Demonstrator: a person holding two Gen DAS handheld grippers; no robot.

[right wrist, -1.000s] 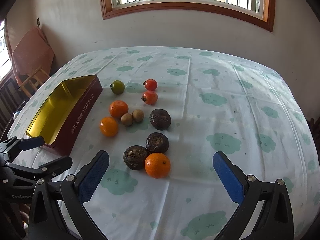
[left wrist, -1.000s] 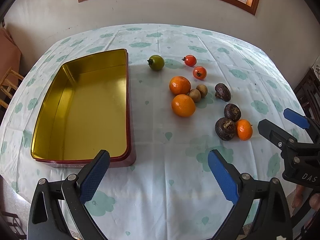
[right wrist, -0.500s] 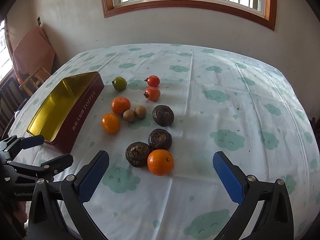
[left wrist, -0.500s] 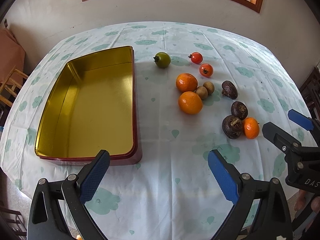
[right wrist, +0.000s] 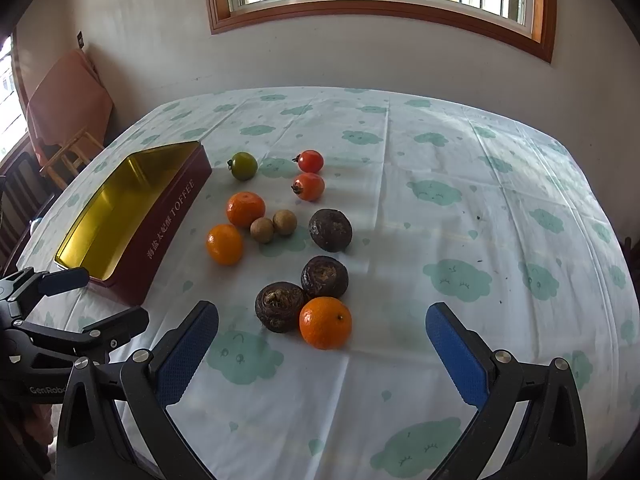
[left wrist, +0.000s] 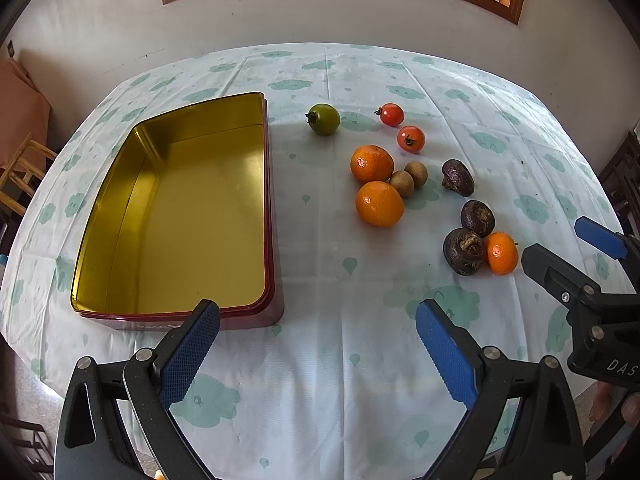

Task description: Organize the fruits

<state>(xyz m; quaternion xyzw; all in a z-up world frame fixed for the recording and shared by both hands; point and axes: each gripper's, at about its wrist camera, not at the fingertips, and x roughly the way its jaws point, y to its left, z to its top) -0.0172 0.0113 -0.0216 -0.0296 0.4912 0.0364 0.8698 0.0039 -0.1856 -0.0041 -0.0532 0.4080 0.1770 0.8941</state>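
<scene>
An empty gold-lined red tin (left wrist: 188,208) (right wrist: 120,216) lies open on the left of the table. Right of it lie loose fruits: a green tomato (left wrist: 324,119) (right wrist: 244,165), two red tomatoes (left wrist: 410,139) (right wrist: 309,186), three oranges (left wrist: 379,203) (right wrist: 325,322), two small brown longans (left wrist: 402,183) (right wrist: 262,230) and three dark wrinkled fruits (left wrist: 464,251) (right wrist: 330,229). My left gripper (left wrist: 318,346) is open above the near cloth, just in front of the tin's near corner. My right gripper (right wrist: 322,346) is open, nearest to one orange and a dark fruit. Neither holds anything.
The round table wears a white cloth with green cloud prints (right wrist: 456,276). A wooden chair (left wrist: 20,172) and a draped brown cloth (right wrist: 68,100) stand at the left, a dark chair (left wrist: 624,176) at the right. A wall with a wood-framed window (right wrist: 380,4) runs behind.
Both grippers have pulled back and up a little, so the table, tin and fruits look slightly farther off. Nothing on the table has moved and both jaws stay open.
</scene>
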